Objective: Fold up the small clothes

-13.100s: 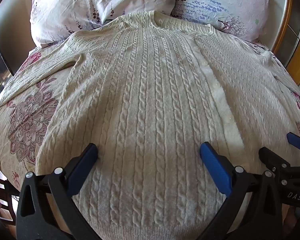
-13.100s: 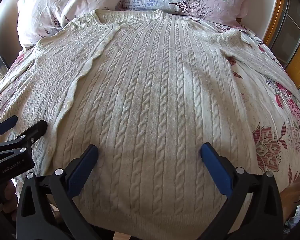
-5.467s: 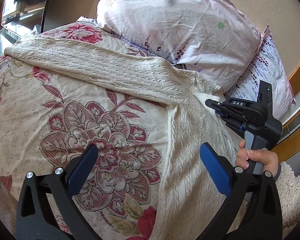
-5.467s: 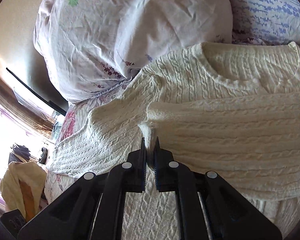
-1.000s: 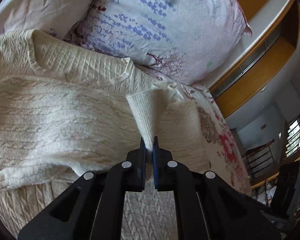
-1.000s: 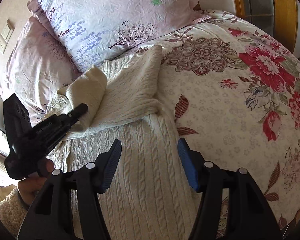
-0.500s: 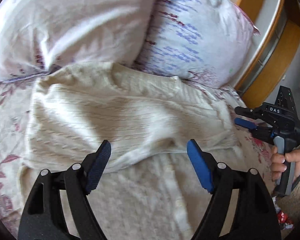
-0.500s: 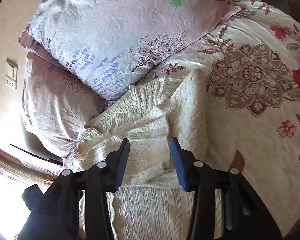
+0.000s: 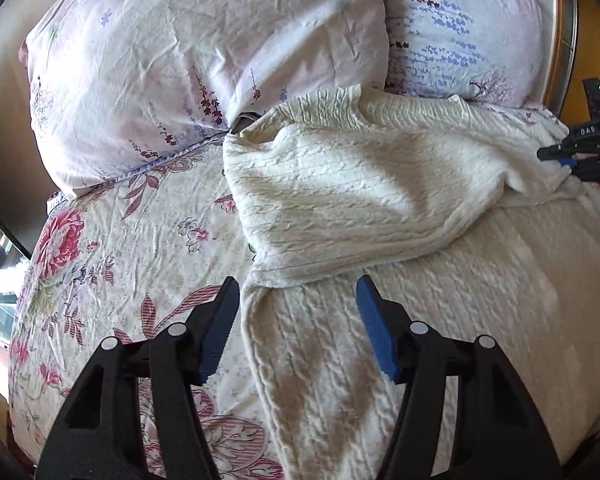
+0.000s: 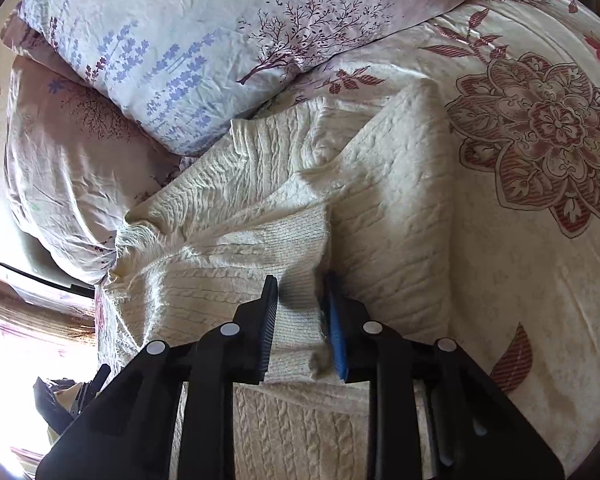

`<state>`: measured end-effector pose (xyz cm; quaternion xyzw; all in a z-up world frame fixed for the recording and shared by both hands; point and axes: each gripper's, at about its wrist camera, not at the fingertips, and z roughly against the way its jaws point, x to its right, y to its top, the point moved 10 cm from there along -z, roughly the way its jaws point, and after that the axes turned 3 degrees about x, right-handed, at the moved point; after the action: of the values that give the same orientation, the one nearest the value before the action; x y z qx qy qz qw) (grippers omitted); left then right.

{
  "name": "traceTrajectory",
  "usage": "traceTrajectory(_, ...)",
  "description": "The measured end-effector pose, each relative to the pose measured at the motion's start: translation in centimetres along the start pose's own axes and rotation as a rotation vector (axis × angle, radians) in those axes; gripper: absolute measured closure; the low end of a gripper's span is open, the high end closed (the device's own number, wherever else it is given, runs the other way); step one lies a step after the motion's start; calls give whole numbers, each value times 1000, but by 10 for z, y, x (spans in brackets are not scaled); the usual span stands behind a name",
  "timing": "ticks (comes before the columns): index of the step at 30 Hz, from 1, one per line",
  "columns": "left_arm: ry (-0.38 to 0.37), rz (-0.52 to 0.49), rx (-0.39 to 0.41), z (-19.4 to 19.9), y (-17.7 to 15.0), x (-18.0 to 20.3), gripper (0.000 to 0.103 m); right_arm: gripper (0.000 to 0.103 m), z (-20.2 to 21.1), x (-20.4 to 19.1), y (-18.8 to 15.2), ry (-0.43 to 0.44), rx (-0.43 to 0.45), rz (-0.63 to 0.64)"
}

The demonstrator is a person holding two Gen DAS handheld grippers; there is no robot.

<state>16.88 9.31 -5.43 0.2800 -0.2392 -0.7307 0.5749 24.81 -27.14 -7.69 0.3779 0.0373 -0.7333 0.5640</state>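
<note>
Right gripper (image 10: 300,320), jaws closing around the cream sweater's (image 10: 380,240) folded sleeve cuff (image 10: 296,264), is positioned for tidying; firm pinching is judged needed next.

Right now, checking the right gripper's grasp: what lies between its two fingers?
The ribbed cuff of the cream sweater's folded sleeve lies between the closing fingers of the right gripper, as the right wrist view shows.

sweater (image 9: 340,184): cream, cable-knit | bedspread (image 9: 112,248): cream, red-pink floral | pillows (image 9: 204,48): pale pink, purple sprigs | left tongs (image 9: 298,320): black, blue pads | right tongs (image 10: 300,320): black, blue pads
</note>
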Motion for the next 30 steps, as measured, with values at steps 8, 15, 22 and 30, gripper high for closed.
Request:
traceTrajectory(8,67,-139,-17,-23,-2,-5,58,77,-2,-2,3,10,-8,9)
traceTrajectory(15,166,19,-3,-32,8,-36,70,97,3,-22,13,-7,51,108)
traceTrajectory(22,200,168,-16,-35,2,-48,67,97,21,-13,20,-43,168,65)
traceTrajectory(30,152,307,-6,-25,-3,-56,50,95,4,14,0,-60,95,5)
